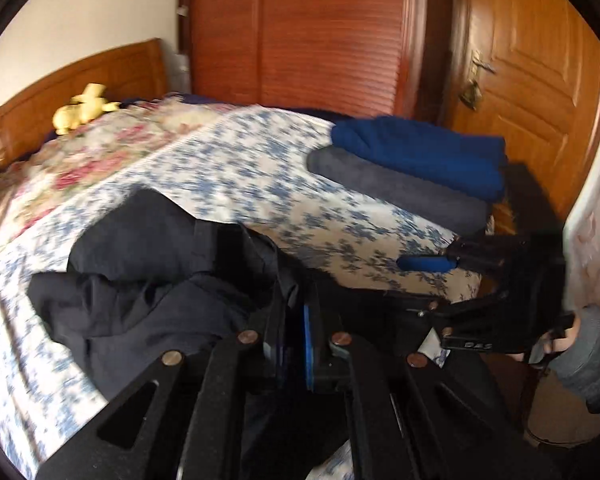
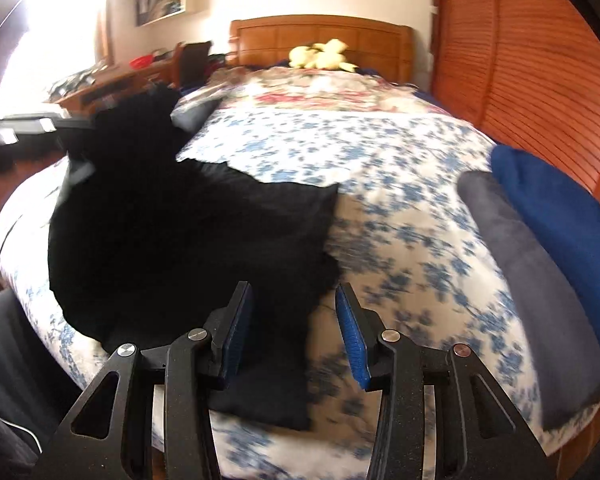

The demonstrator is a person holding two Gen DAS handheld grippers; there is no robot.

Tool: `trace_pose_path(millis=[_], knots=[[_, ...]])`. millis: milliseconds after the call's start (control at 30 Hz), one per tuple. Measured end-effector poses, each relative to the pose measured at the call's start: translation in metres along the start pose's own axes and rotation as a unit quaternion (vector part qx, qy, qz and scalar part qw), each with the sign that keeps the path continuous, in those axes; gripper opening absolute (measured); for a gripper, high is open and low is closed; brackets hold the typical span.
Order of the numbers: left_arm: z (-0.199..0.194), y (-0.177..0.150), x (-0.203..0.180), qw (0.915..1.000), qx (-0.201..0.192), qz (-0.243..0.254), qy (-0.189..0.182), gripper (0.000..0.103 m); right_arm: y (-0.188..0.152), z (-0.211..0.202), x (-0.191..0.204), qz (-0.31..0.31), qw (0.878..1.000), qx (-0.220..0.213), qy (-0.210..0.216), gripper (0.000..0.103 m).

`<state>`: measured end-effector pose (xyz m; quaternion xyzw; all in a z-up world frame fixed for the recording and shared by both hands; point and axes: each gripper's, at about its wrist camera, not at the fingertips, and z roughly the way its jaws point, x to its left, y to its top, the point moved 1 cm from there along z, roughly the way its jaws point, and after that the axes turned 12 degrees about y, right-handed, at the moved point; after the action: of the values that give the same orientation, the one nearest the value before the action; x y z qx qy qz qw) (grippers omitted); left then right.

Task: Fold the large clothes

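- Dark navy cloth, the garment [image 1: 148, 280], is bunched between the pads of the left gripper [image 1: 296, 344], whose jaws are pinched tight on a fold of it; the rest of the cloth spreads out ahead and to the left of that gripper across the bed.
- Ahead of the left gripper and to its right lies a stack of folded clothes: a blue folded piece [image 1: 424, 152] resting on a grey folded piece [image 1: 400, 188], both near the bed's far corner.
- Just right of the left gripper, the right gripper [image 1: 424, 264] shows from the side, with a hand [image 1: 568, 336] in a grey sleeve behind it.
- In the right wrist view, the right gripper [image 2: 296, 328] stands partly open, its blue pads apart; the garment [image 2: 188, 240] lies below and ahead of it, mostly to its left, and nothing is pinched between the pads.
- Floral bedspread [image 2: 380, 184] stretches ahead of the right gripper.
- A yellow soft toy [image 2: 320, 56] sits far ahead, by the wooden headboard [image 2: 320, 28].
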<state>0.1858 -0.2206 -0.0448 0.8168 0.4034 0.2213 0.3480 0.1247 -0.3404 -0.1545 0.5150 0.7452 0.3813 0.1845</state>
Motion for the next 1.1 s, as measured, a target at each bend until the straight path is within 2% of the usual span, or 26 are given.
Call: trace_pose_path(millis=[100, 167, 267, 400, 733, 933, 1100], knots=[[0.032, -0.002, -0.018, 0.9993, 0.032, 0.001, -0.018, 0.002, -0.008, -0.013, -0.017, 0.015, 1.000, -0.003, -0.015, 0.043], [0.049, -0.009, -0.023, 0.9987, 0.050, 0.002, -0.010, 0.003, -0.011, -0.018, -0.022, 0.017, 1.000, 0.001, -0.021, 0.043], [0.052, -0.016, -0.023, 0.9988, 0.048, -0.004, -0.003, 0.003, -0.016, -0.022, -0.028, 0.020, 1.000, 0.004, -0.024, 0.043], [0.035, -0.013, -0.013, 0.9991, 0.040, -0.009, 0.014, 0.006, -0.014, -0.021, -0.026, 0.021, 1.000, 0.001, -0.021, 0.043], [-0.042, -0.002, 0.043, 0.9974, -0.033, -0.056, 0.030, 0.025, 0.023, -0.021, 0.003, -0.003, 1.000, -0.026, 0.005, 0.043], [-0.090, -0.018, 0.086, 0.9927, -0.060, -0.084, 0.062, 0.036, 0.056, -0.012, 0.037, -0.038, 0.998, -0.037, 0.027, 0.044], [-0.110, -0.046, 0.122, 0.9878, -0.054, -0.106, 0.100, 0.037, 0.086, 0.005, 0.070, -0.068, 0.995, -0.039, 0.057, 0.044]])
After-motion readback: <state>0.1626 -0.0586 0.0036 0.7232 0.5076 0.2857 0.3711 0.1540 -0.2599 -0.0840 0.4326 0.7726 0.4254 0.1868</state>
